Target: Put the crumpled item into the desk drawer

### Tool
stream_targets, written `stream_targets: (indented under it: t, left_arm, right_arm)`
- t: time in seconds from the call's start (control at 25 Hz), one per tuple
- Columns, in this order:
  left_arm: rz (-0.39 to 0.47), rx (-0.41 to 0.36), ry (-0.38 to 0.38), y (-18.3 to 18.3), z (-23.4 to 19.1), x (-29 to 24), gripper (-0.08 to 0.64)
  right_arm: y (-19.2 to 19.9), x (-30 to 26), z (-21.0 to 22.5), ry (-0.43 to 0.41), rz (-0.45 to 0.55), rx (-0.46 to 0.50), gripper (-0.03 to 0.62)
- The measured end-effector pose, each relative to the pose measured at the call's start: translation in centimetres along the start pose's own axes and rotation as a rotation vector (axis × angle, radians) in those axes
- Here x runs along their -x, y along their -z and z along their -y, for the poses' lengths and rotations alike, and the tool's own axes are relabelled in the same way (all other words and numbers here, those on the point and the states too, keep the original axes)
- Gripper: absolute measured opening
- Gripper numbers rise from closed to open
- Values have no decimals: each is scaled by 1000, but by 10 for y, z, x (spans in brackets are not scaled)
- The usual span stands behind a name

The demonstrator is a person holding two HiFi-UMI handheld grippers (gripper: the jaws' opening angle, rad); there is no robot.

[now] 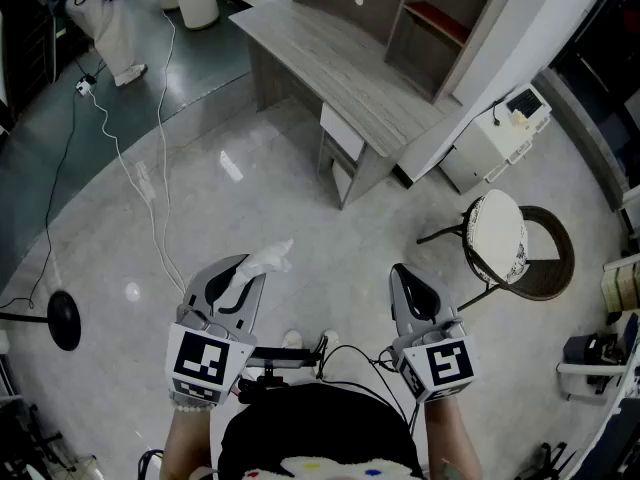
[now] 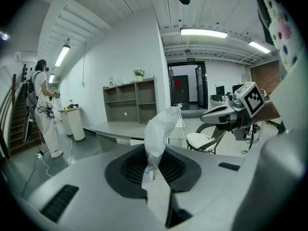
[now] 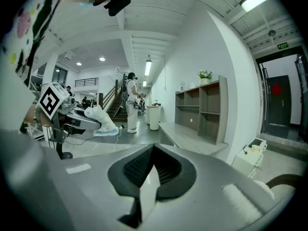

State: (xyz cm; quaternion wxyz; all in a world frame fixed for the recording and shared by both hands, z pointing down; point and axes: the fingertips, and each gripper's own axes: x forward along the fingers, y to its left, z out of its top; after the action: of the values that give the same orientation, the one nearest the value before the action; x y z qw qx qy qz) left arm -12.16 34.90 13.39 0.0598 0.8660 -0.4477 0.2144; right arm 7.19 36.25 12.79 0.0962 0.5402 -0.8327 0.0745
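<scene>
Your left tool is clamped on the crumpled item, which pokes out past its tips. Your right tool is closed on nothing. The desk drawer lies far ahead, slightly right, well apart, nearer your left.

Shelving stands behind desk, perhaps touching it.

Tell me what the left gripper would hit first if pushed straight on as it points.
The left gripper, shut on the crumpled item, points slightly down toward the desk. Probably bare floor comes first, short of the desk; depth is unclear.
</scene>
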Motion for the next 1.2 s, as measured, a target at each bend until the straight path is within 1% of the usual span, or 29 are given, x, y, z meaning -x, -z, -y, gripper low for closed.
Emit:
stream_targets:
  t: [0.4,0.6,0.76,0.84,0.92,1.04,1.2]
  left_arm:
    - [2,2,-4,1,-4,-3,61]
    - [6,1,-1,1,-11,-3,60]
    - [19,-1,8,0,-19,-1,61]
    - [27,-5,15,0,-24,0,61]
    - [39,-9,25,-3,-27,3,61]
    - [57,-14,39,-5,-32,7,60]
    - [56,-26,44,2,-42,13,60]
  right_arm:
    - [7,-5,1,0,-21,-1,8]
    - [10,-7,2,14,-14,-38,8]
    - [2,-9,-8,7,10,-24,8]
    - [-2,-10,-15,6,-4,-50,8]
    - [0,-9,-21,17,-17,-67,8]
    - [-2,-8,-25,35,38,-50,8]
    - [5,-5,-31,82,32,-43,9]
